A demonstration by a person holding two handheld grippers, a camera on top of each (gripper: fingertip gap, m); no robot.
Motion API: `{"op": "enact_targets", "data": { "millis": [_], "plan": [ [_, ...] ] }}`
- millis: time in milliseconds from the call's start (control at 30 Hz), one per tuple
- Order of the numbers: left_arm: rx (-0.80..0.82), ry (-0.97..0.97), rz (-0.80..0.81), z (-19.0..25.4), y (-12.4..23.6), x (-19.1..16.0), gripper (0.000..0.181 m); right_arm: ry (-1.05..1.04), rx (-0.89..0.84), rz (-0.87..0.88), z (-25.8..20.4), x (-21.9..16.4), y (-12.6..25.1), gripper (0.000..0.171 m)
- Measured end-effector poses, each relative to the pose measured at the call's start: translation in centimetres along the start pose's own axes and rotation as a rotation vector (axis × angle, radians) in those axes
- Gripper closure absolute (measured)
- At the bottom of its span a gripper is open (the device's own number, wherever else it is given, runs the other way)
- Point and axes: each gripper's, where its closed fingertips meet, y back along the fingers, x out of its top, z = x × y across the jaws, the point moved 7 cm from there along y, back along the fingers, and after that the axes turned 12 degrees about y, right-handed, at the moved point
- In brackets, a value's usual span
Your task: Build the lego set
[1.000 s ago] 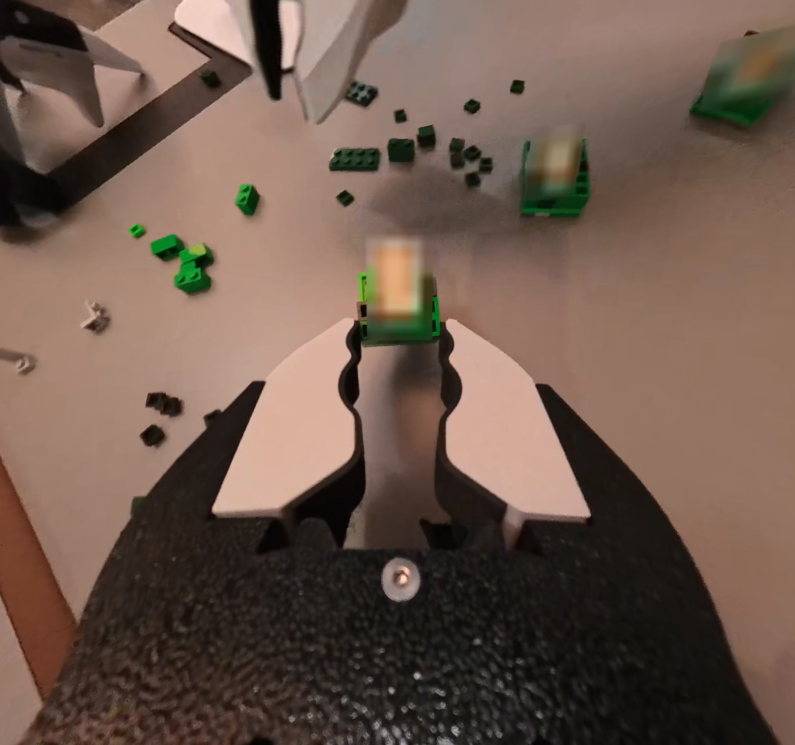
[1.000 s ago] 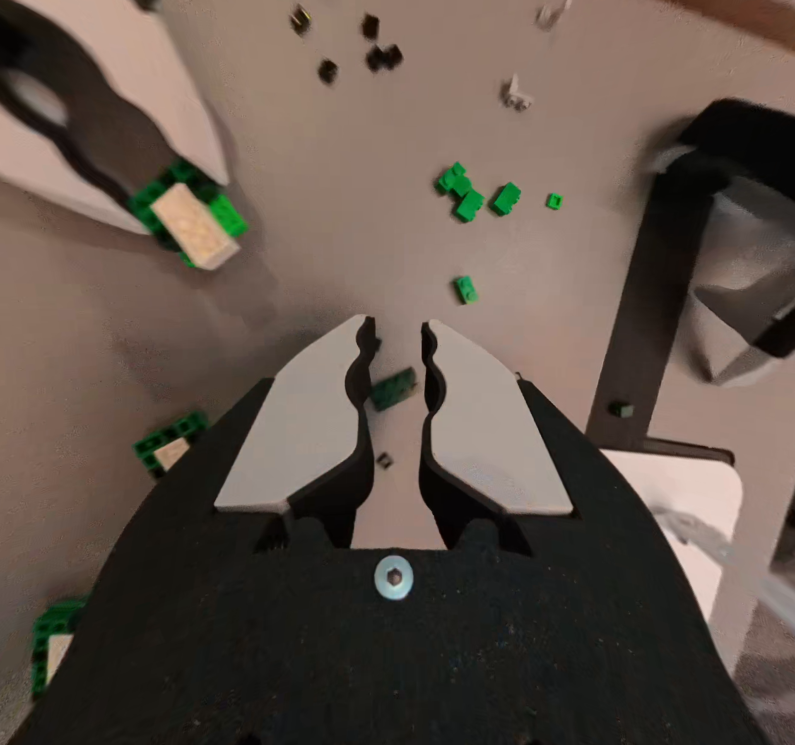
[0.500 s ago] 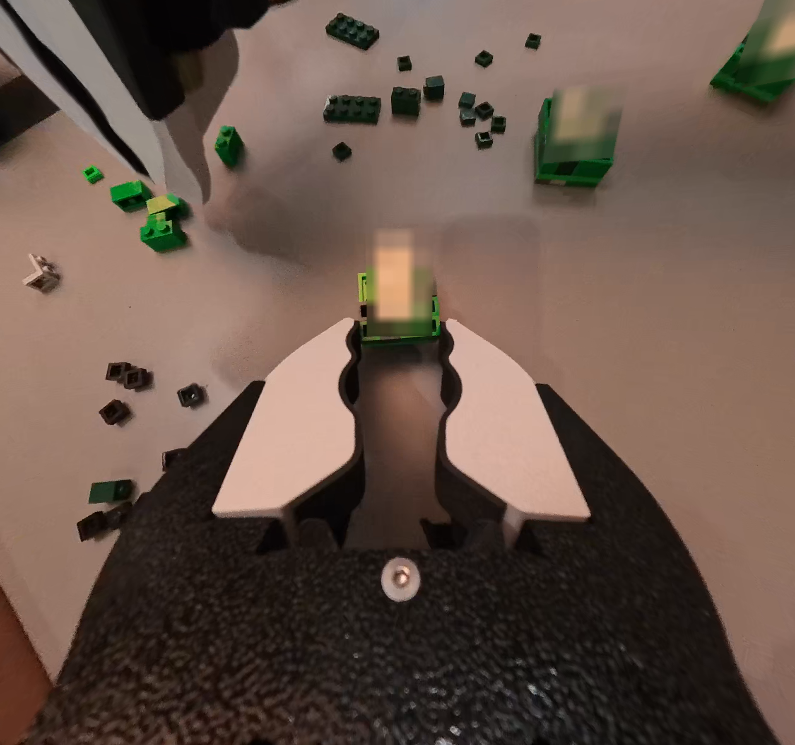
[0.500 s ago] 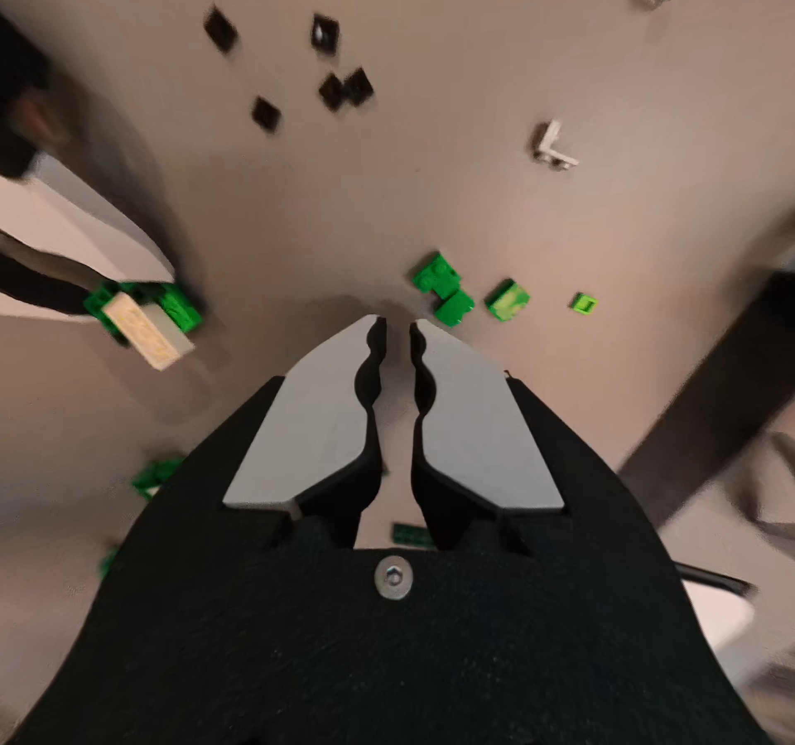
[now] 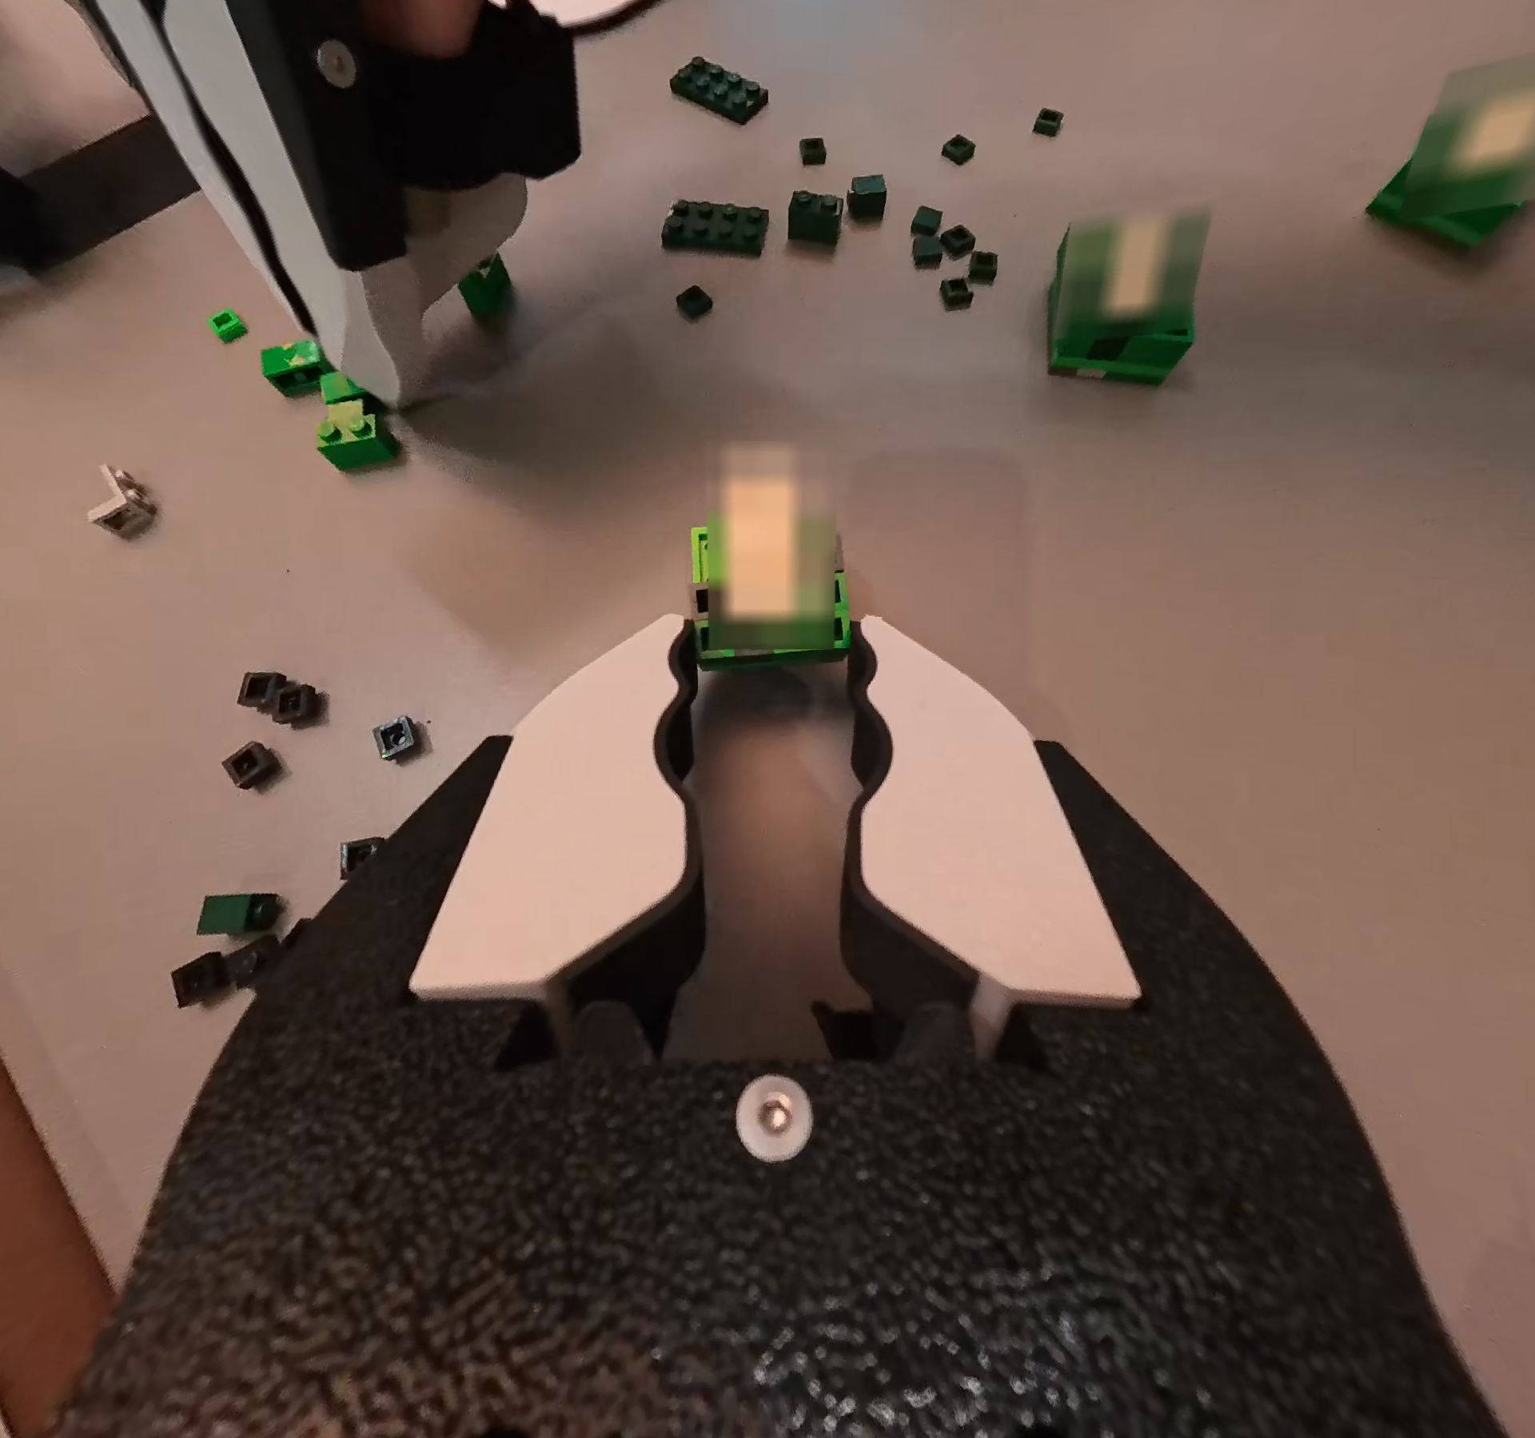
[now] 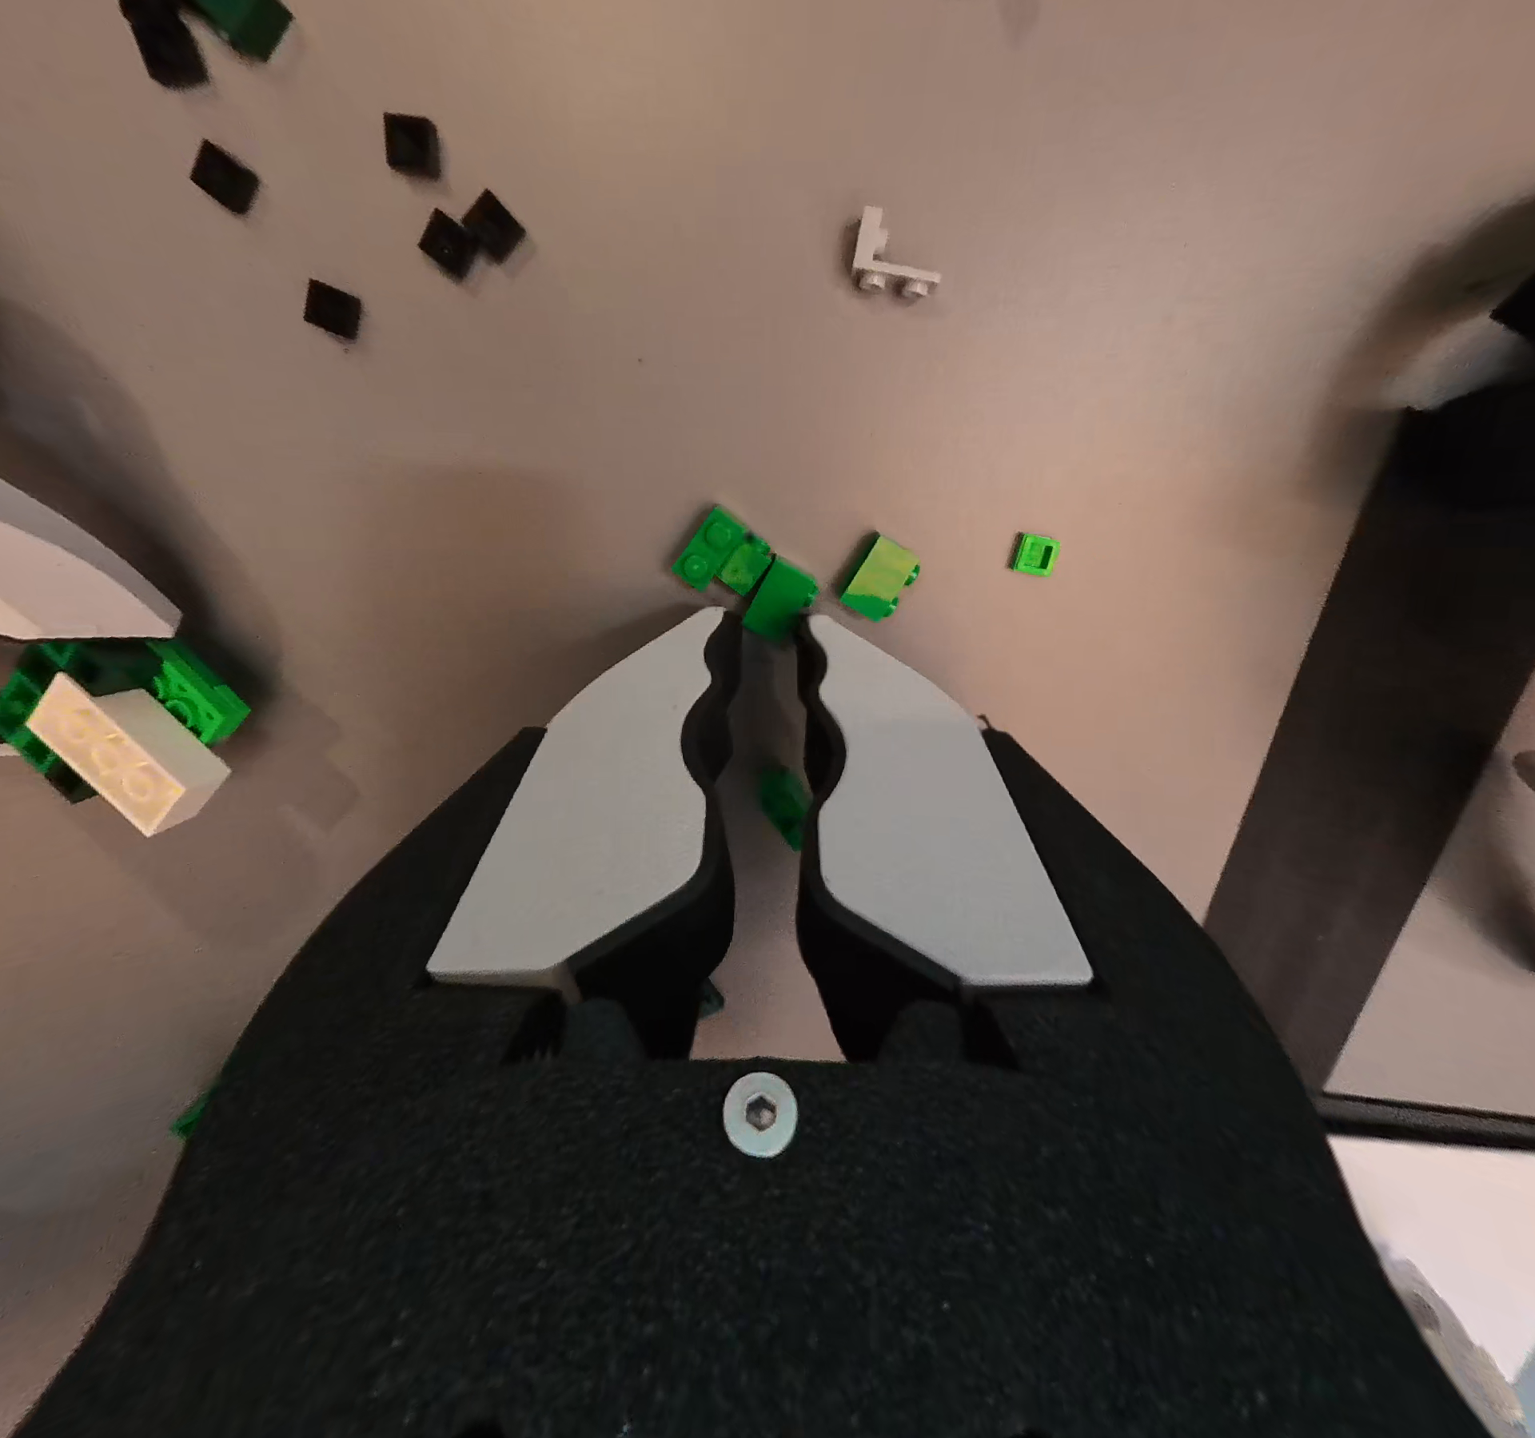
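My left gripper (image 5: 768, 634) is shut on a small green and white lego assembly (image 5: 768, 592) and holds it above the table. The assembly also shows at the left of the right wrist view (image 6: 125, 725). My right gripper (image 6: 760, 622) is low over the table, its jaws a narrow gap apart. Its tips sit at the near corner of a bright green brick (image 6: 779, 597) in a small cluster. I cannot tell if the brick is pinched. In the left wrist view the right gripper (image 5: 390, 368) stands tips down beside those bright green bricks (image 5: 357, 435).
Dark green bricks (image 5: 714, 227) and two built green blocks (image 5: 1121, 302) (image 5: 1470, 161) lie farther back. Black tiles (image 6: 448, 235), a white bracket (image 6: 889, 260), a lime-topped brick (image 6: 876, 576) and a small green tile (image 6: 1036, 553) are scattered nearby. A dark strip (image 6: 1412, 651) runs along the right.
My right gripper moved from the dark green bricks to the bright green cluster, came down to the table, and its jaws narrowed. My left gripper kept its hold on the assembly.
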Motion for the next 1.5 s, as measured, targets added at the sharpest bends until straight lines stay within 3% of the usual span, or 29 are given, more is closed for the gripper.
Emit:
{"op": "enact_targets", "data": {
  "millis": [33, 133, 233, 367, 500, 633, 733, 933, 1167, 1267, 1333, 1433, 1500],
  "plan": [
    [-0.001, 0.000, 0.004, 0.0, 0.0, 0.0, 0.147, 0.009, -0.003, 0.008, -0.1, -0.1, 0.0, 0.159],
    [-0.005, -0.011, 0.030, 0.0, 0.1, 0.2, 0.147, 0.089, -0.082, 0.078, -1.5, -0.6, 1.1, 0.159],
    [0.001, -0.017, 0.074, -0.2, 0.6, 0.4, 0.147, 0.169, -0.204, 0.256, -5.1, -1.9, 4.1, 0.159],
    [-0.031, -0.035, 0.181, 0.4, 1.2, 1.6, 0.147, 0.167, -0.328, 0.499, -13.2, -5.7, 9.3, 0.159],
    [-0.169, -0.126, 0.317, 4.2, -0.1, 4.2, 0.147, 0.065, -0.495, 0.638, -22.1, -11.8, 12.8, 0.159],
    [-0.487, -0.177, 0.479, 11.6, -2.2, 7.0, 0.147, -0.061, -0.562, 0.531, -29.2, -19.3, 12.8, 0.159],
    [-0.606, -0.274, 0.376, 16.5, -4.6, 6.6, 0.147, -0.110, -0.572, 0.455, -32.9, -23.4, 11.7, 0.159],
    [-0.595, -0.612, -0.020, 22.7, -8.2, 2.9, 0.147, -0.246, -0.531, 0.620, -35.5, -27.5, 10.2, 0.159],
    [-0.601, -0.512, -0.209, 22.9, -9.5, 1.7, 0.146, -0.277, -0.424, 0.709, -35.4, -27.5, 9.5, 0.159],
    [-0.607, -0.495, -0.172, 22.6, -9.4, 2.1, 0.123, -0.264, -0.361, 0.730, -35.6, -26.9, 9.1, 0.159],
    [-0.615, -0.605, -0.037, 23.4, -8.6, 2.5, 0.110, -0.260, -0.278, 0.776, -35.9, -26.3, 9.0, 0.159],
    [-0.609, -0.848, 0.210, 26.2, -7.2, 2.5, 0.110, -0.251, -0.103, 0.867, -36.7, -25.2, 9.0, 0.159],
    [-0.575, -0.989, 0.259, 27.9, -6.9, 1.8, 0.119, -0.234, -0.029, 0.902, -37.1, -24.6, 9.0, 0.159]
  ]
}}
